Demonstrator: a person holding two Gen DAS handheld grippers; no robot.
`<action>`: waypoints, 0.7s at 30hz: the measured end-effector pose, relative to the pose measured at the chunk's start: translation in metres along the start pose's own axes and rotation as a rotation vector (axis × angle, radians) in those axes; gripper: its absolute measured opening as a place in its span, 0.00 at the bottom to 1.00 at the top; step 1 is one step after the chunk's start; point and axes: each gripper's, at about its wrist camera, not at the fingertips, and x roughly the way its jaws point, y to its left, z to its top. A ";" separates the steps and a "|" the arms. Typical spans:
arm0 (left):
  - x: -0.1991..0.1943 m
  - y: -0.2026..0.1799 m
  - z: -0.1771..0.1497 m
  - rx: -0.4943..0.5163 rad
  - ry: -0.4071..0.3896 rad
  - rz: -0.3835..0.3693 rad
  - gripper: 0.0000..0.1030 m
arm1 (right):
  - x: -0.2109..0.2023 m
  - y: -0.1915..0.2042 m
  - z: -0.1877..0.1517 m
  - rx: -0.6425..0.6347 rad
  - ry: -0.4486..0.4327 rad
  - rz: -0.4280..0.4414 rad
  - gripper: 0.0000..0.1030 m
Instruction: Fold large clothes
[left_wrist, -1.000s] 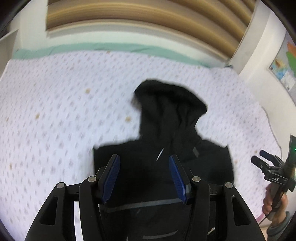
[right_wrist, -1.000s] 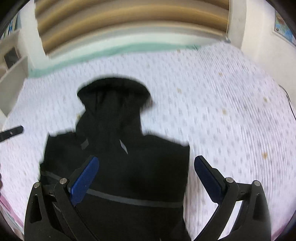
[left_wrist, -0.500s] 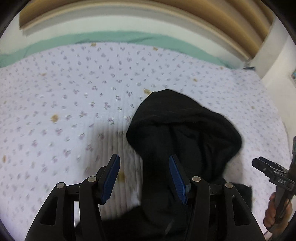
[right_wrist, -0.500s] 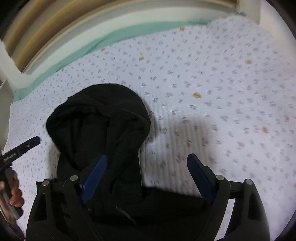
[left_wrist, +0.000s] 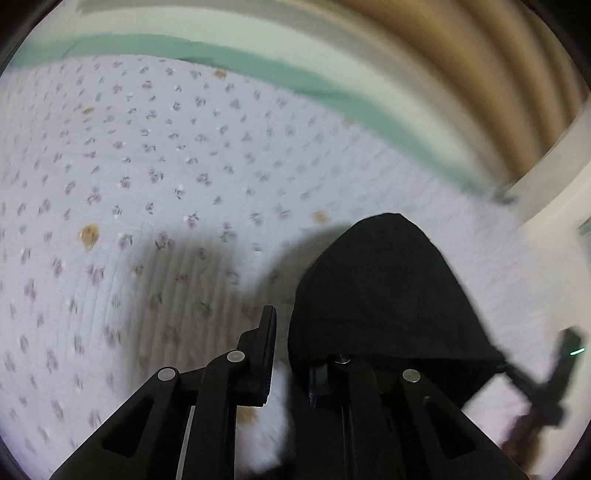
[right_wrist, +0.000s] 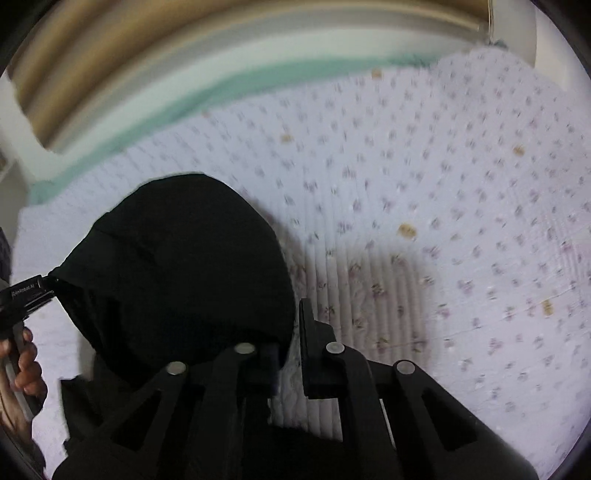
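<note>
A black hoodie lies on the bed with its hood (left_wrist: 388, 295) (right_wrist: 177, 277) pointing away from me. My left gripper (left_wrist: 286, 347) is at the hood's left edge. Its jaws are closing with the fabric between them, and the cloth drapes over the right finger. From the right wrist view the left gripper (right_wrist: 44, 286) pinches that edge into a point. My right gripper (right_wrist: 290, 343) is shut on the hood's right edge, its left finger hidden under the cloth. It shows blurred as the right gripper (left_wrist: 513, 369) at the hood's far side.
A white quilt with small flowers (left_wrist: 147, 184) (right_wrist: 443, 184) covers the bed around the hood. A green sheet strip (left_wrist: 258, 62) and a beige ribbed headboard (left_wrist: 461, 55) run along the far side. A person's hand (right_wrist: 26, 365) holds the left gripper.
Both grippers moved forward and down from over the hoodie's body to the hood. Both sets of jaws went from wide apart to closed on the hood's two side edges.
</note>
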 end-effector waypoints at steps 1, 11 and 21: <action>-0.006 0.000 -0.003 0.006 0.001 -0.013 0.16 | -0.006 0.000 -0.001 -0.003 -0.008 0.005 0.08; 0.085 0.028 -0.046 0.088 0.151 0.158 0.24 | 0.105 -0.013 -0.035 -0.044 0.219 -0.031 0.19; -0.008 0.012 -0.058 0.249 0.082 0.164 0.41 | 0.023 -0.031 -0.040 -0.077 0.128 0.040 0.54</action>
